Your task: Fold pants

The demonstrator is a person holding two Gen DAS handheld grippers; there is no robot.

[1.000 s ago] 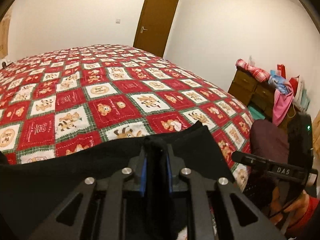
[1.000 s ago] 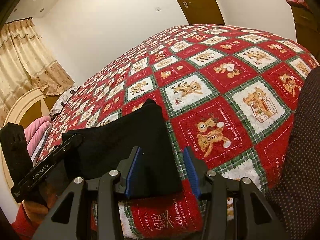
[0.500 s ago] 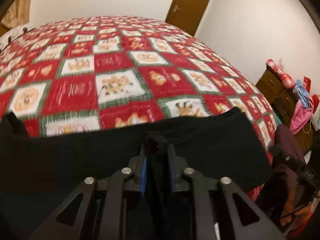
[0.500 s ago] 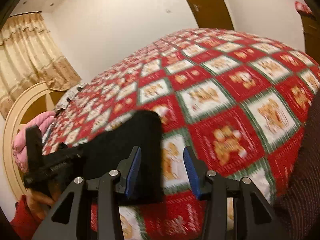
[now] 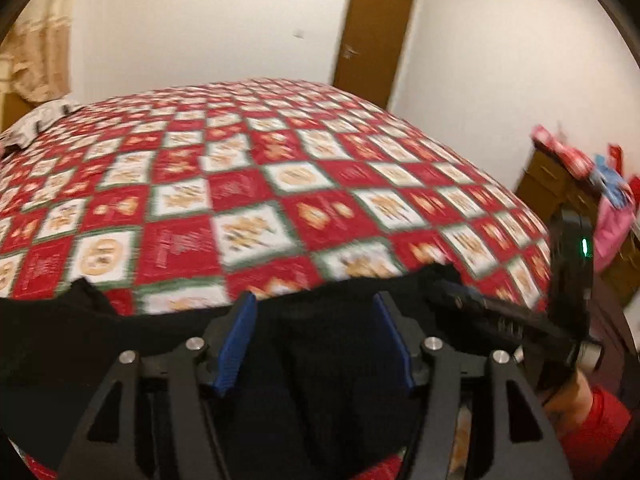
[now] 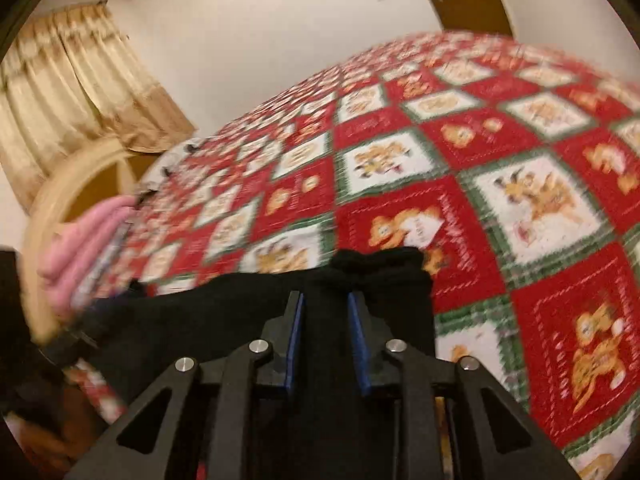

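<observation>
Black pants (image 5: 340,380) lie folded at the near edge of the bed. My left gripper (image 5: 314,300) hovers over them, its jaws opening, blue pads (image 5: 236,340) well apart and clear of the cloth below. In the right wrist view the pants (image 6: 200,320) stretch off to the left. My right gripper (image 6: 325,295) is at their right end, its jaws closing, with a puckered bunch of black cloth pinched between the pads (image 6: 297,328). The left wrist view also shows the right gripper (image 5: 500,320), held by a hand (image 5: 568,396) in a red sleeve.
A red, white and green patchwork quilt (image 5: 280,184) covers the whole bed. A brown door (image 5: 372,32) stands at the back. A wooden dresser (image 5: 560,184) piled with clothes is at the right. Curtains (image 6: 60,92), a rounded headboard (image 6: 52,208) and a pink bundle (image 6: 76,248) lie left.
My left gripper has let go of the black cloth and spread its jaws. My right gripper has slid left from the quilt onto the pants' end and narrowed on the cloth.
</observation>
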